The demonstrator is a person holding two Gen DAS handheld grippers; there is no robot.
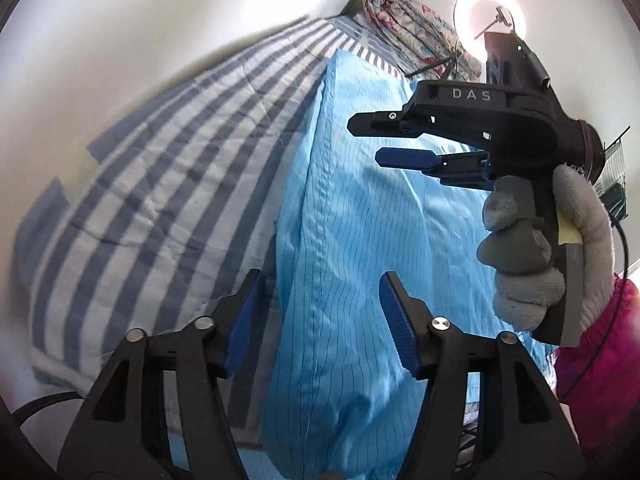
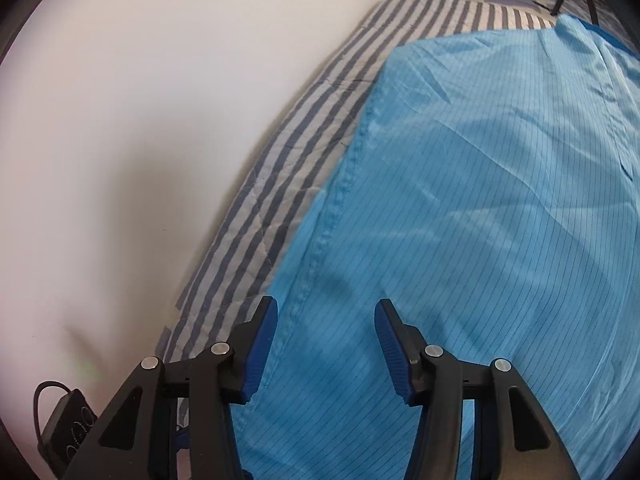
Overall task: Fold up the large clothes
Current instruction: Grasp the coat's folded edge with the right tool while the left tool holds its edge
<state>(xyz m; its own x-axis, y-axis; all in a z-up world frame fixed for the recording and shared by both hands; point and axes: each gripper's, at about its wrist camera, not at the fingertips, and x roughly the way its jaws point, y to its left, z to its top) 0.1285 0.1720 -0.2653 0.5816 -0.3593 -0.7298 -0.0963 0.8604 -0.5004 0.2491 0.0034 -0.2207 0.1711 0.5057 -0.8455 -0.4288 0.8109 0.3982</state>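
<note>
A large light-blue garment [image 1: 360, 240] with thin dark pinstripes lies spread flat on a blue-and-white striped bed cover [image 1: 160, 184]. A stitched seam runs along its left side. My left gripper [image 1: 320, 284] hovers over the seam near the garment's left edge, jaws open, with nothing pinched. Further up the garment, my right gripper [image 1: 366, 142] is held sideways by a hand in a grey glove [image 1: 532, 248], and its jaws are apart. In the right wrist view the right gripper [image 2: 326, 308] stands open above the garment [image 2: 460, 200], close to the seamed left edge, with its blue pads [image 2: 260, 344] off the cloth.
A white wall [image 2: 140, 120] runs along the bed's left side. A folded floral quilt [image 1: 408, 28] and a lit ring light [image 1: 490, 16] stand at the far end. A black box with a cable [image 2: 68, 420] sits by the wall. A pink sleeve [image 1: 600, 340] is at right.
</note>
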